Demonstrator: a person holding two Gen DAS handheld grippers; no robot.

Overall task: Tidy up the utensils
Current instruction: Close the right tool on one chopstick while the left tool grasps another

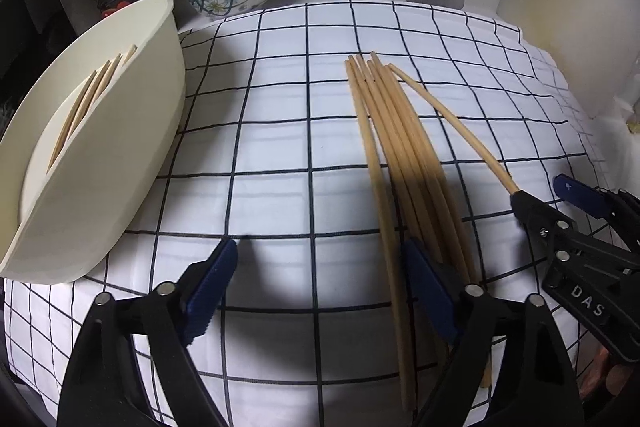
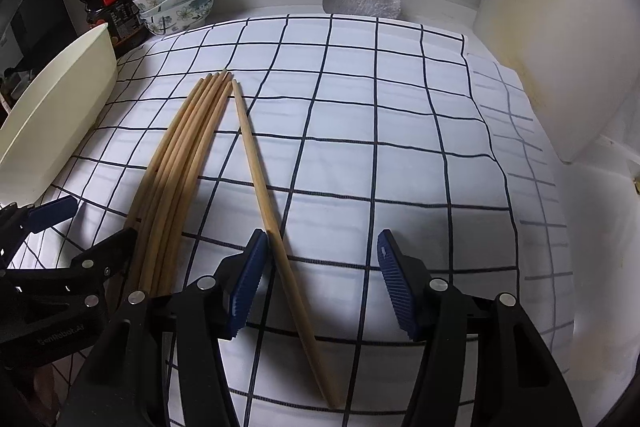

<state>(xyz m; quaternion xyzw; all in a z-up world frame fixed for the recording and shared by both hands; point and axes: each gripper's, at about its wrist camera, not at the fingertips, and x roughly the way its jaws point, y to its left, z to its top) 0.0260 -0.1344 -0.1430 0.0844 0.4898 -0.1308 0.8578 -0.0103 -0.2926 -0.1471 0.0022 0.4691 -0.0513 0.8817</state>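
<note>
Chopsticks on the checked cloth (image 2: 360,131). A bundle (image 2: 180,163) of about six lies together. One stray chopstick (image 2: 260,195) is split off to the bundle's right. Tips nearly meet at the far end; butts spread apart toward the near edge of the cloth.

Long axis of both runs near-to-far, roughly along the line the grippers look down.

Right gripper (image 2: 322,279): jaws wide apart, holding nothing. The stray passes between the fingers, close against the inner face of the left pad (image 2: 248,283); contact there cannot be confirmed. Its butt runs on below and behind the pads, toward the near edge. The right pad stands well clear of it.

Left gripper (image 1: 316,291): jaws also apart and empty. The bundle (image 1: 400,163) passes under or just beside its right pad (image 1: 430,291), not between the two pads. In this view the stray (image 1: 448,119) ends at the right gripper's finger.

White bin (image 1: 100,147) at the left edge of the cloth, tilted mouth-up, already carries several chopsticks (image 1: 88,99). It sits nearer the left gripper.

Judgement: the right gripper is the nearer to the stray and already straddles it. Closing would pinch across the stick at right angles, which is what a thin rod needs. The grasp point is well behind mid-length, so the far tip may droop. The carry to the bin goes leftward across the bundle and across the left gripper.
</note>
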